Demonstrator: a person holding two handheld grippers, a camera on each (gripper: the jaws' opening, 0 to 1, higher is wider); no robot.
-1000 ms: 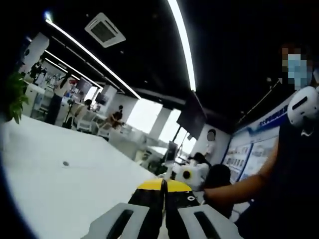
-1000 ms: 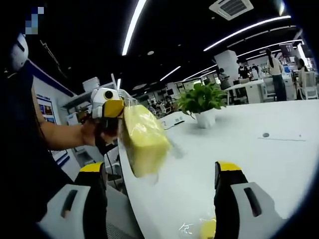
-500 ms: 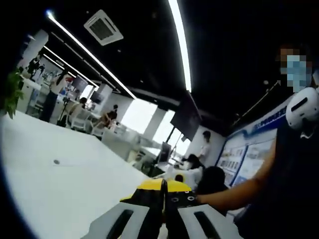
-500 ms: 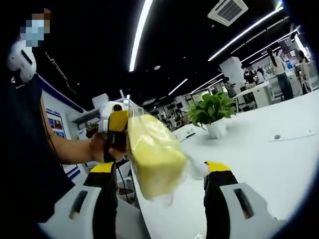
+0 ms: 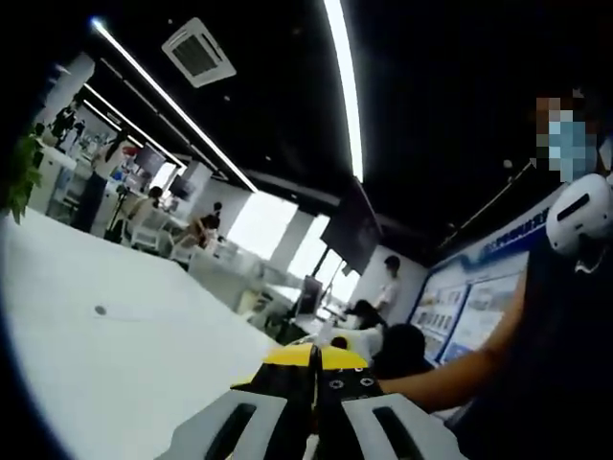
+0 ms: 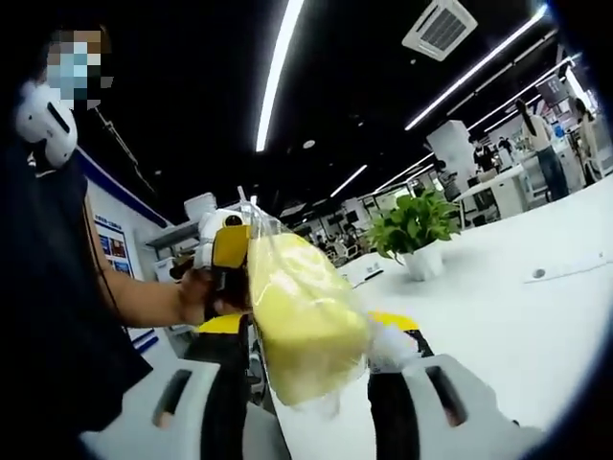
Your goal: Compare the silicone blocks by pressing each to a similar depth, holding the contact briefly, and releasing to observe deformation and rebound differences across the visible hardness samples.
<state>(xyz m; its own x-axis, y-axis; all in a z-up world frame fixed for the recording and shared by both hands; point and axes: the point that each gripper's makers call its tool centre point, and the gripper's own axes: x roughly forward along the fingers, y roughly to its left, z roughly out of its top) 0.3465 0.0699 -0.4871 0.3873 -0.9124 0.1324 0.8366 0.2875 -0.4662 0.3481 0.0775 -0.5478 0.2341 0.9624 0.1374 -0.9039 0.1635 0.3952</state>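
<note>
While the left claw (image 6: 233,257) grips the bagged yellow block (image 6: 305,321), the right claw (image 6: 311,359) brackets it.

Right hand-held gripper (image 6: 308,383) — narrower around block (image 6: 302,321)

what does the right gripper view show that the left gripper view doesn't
Right gripper view: the yellow silicone block in a clear plastic bag, held up by the left gripper, with the right gripper closing around it; whether its jaws touch the bag is unclear. Also a green potted plant in a white pot.

Left gripper view: its own jaws pressed together, a dark wall-mounted screen and a seated person far off.

Both: the white table, ceiling light strips and the person's forearm.
</note>
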